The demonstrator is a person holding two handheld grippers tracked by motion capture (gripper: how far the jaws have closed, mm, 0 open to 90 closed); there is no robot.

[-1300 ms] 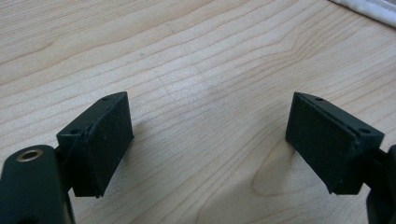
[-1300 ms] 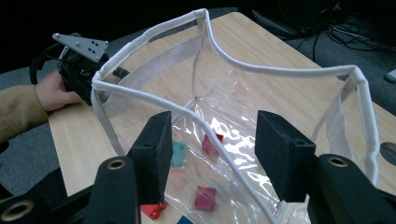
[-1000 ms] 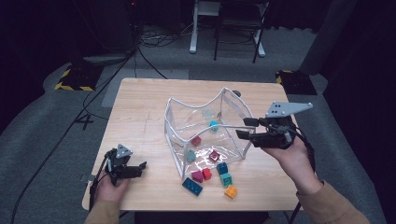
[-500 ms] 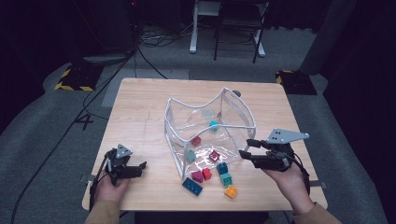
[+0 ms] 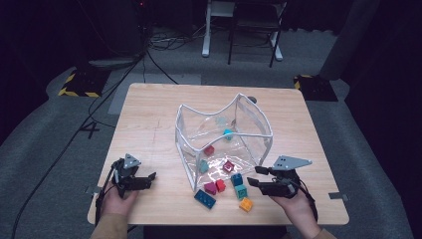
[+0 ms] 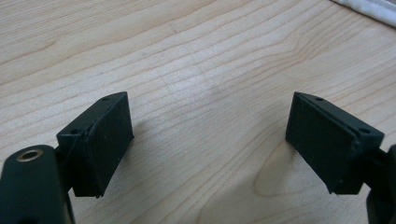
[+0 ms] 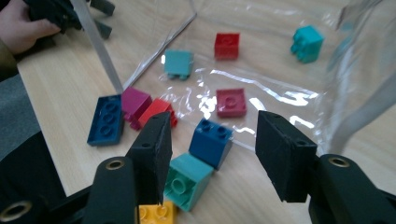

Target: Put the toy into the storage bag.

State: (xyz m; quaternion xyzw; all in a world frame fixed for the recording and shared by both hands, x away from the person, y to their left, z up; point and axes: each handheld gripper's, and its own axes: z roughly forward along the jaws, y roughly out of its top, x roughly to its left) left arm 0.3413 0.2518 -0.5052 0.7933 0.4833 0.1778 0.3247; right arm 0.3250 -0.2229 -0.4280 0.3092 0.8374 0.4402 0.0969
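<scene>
Right gripper (image 5: pixel 255 177), held in the person's right hand (image 5: pixel 293 204) near the front right of the light wooden worktop (image 5: pixel 149 114), has its two black jaws spread with nothing between them. In the right gripper view the same gripper (image 7: pixel 210 149) points at a small dark blue two-stud plastic brick (image 7: pixel 211 141) that lies just ahead of the gap. That brick (image 5: pixel 237 179) sits at the mouth of a clear plastic bag with a white rim (image 5: pixel 263 134), which lies open toward the front edge. A teal brick (image 7: pixel 187 179) touches the blue one on its near side, and an orange brick (image 7: pixel 149 213) lies beside the teal one, under the jaw on the left of that view. A flat dark blue six-stud plate (image 7: pixel 106 119), a magenta brick (image 7: pixel 135 103) and a red brick (image 7: pixel 156 111) form a close row nearer the front edge. Farther in on the bag's clear sheet lie a dark pink brick (image 7: pixel 231 101), a pale teal brick (image 7: pixel 178 62), a red brick (image 7: pixel 227 45) and a turquoise brick (image 7: pixel 307 43), well apart from one another.

Left gripper (image 5: pixel 148 178) rests low near the front left corner, jaws wide apart over bare wood (image 6: pixel 205 84). The worktop's left half and back edge are open.
</scene>
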